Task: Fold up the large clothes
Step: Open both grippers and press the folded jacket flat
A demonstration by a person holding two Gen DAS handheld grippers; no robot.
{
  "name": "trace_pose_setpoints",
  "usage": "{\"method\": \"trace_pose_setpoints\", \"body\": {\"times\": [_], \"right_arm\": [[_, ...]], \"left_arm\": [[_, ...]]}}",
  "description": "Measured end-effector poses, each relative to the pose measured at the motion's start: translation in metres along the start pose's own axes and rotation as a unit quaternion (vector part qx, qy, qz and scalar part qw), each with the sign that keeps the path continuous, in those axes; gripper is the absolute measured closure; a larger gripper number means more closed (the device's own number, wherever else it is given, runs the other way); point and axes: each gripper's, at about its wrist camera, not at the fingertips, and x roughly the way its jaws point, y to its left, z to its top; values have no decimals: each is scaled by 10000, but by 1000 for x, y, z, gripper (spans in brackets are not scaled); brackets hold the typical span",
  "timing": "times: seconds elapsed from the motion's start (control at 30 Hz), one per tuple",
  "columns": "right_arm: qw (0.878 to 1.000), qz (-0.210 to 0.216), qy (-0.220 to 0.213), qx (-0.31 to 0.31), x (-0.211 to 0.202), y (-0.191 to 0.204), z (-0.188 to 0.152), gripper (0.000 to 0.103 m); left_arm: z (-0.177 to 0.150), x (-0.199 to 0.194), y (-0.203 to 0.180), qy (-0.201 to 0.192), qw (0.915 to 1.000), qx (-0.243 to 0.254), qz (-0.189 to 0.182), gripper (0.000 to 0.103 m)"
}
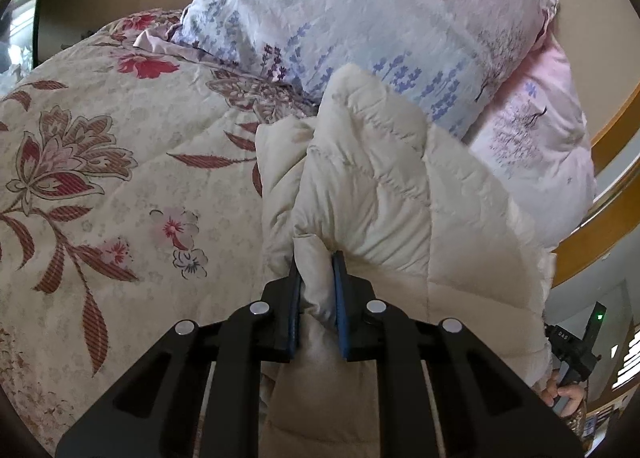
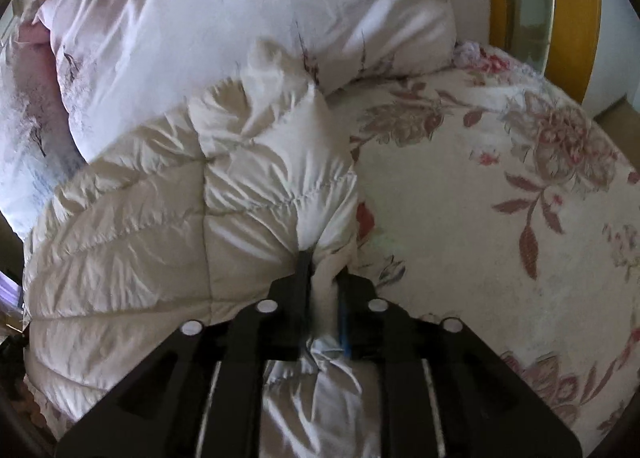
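A cream quilted puffer jacket [image 1: 380, 186] is held up over the bed. My left gripper [image 1: 317, 264] is shut on a bunched fold of its fabric, which fills the gap between the blue pads. The same jacket [image 2: 168, 226] fills the left and middle of the right wrist view. My right gripper [image 2: 323, 266] is shut on a pinched fold of it. The jacket hangs between the two grippers. The right gripper's body and the hand holding it show at the left wrist view's right edge [image 1: 576, 354].
A floral quilt [image 1: 100, 178] covers the bed under the jacket; it also shows in the right wrist view [image 2: 500, 218]. A large pale pillow with purple flowers [image 1: 360, 18] lies behind the jacket. A wooden frame [image 2: 572, 18] stands at the right.
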Motion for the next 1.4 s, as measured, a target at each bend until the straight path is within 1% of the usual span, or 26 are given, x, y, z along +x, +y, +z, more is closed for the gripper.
{"method": "trace_pose_setpoints", "body": {"times": [0.03,0.07,0.13,0.17,0.23,0.27,0.3,0.33,0.43,0.53,0.63,0.67,0.73,0.8,0.9,0.93,1.0,1.07,1.13,1.17,1.2,1.23,1.27,1.3,1.37,1.4], "right_arm": [[9999,85,-93,47,-6,-1,3,67],[9994,169,-271,114,-15,-2,7,63],[9966,300,-744,182,-35,-3,16,63],[9956,391,-841,158,-40,0,19,63],[9942,642,-861,-20,-41,11,27,63],[9941,704,-821,-116,-39,18,29,63],[9941,753,-751,-225,-33,29,32,63],[9942,793,-672,-289,-27,36,35,63],[9955,797,-449,-236,-5,49,41,63],[9975,591,-350,-142,14,54,48,63],[9991,318,-246,-121,33,53,57,67],[9995,237,-178,-51,41,49,60,69],[9998,171,-31,126,55,40,62,72],[9995,116,66,276,66,32,63,74],[9991,34,114,411,73,28,64,74],[9989,11,110,454,74,27,64,74],[9983,-3,100,568,76,25,64,74],[9977,106,161,655,74,20,65,75],[9959,275,172,849,62,8,63,74],[9950,335,142,933,56,0,62,70],[9941,353,80,1023,42,-9,58,66],[9937,322,11,1075,30,-17,55,55],[9932,222,-107,1138,12,-27,50,36],[9926,125,-191,1189,-1,-35,45,29],[9911,213,-297,1279,-24,-49,32,28],[9897,365,-251,1362,-36,-57,22,28]], "left_arm": [[2,-4,0,-45,10000,-34,-34,89],[6,-12,0,-168,9998,-63,-29,89],[11,-27,-4,-533,9985,-62,65,87],[13,-38,-12,-813,9966,51,80,87],[15,-48,-26,-1074,9939,254,34,87],[15,-49,-38,-1140,9926,402,-88,82],[15,-47,-46,-1105,9925,492,-177,73],[14,-42,-53,-1023,9929,553,-252,71],[15,-11,-66,-561,9963,512,-408,70],[18,19,-66,-278,9984,345,-353,70],[22,38,-62,-256,9992,230,-182,70],[23,42,-60,-266,9994,192,-136,71],[26,50,-56,-268,9996,89,-13,77],[28,56,-55,-260,9996,53,81,88],[29,66,-48,-267,9994,-93,211,96],[29,67,-45,-276,9992,-138,249,97],[30,72,-42,-294,9991,-233,182,98],[30,72,-41,-225,9994,-251,111,98],[29,64,-38,-84,9993,-329,-131,97],[28,59,-35,-37,9991,-365,-209,96],[27,51,-31,7,9988,-392,-291,91],[25,40,-26,29,9983,-414,-415,86],[25,30,-22,1,9980,-422,-480,70],[24,20,-18,-48,9978,-421,-511,51],[18,-4,-12,-212,9980,-363,-482,36],[15,-13,-10,-244,9982,-302,-456,35]]}}
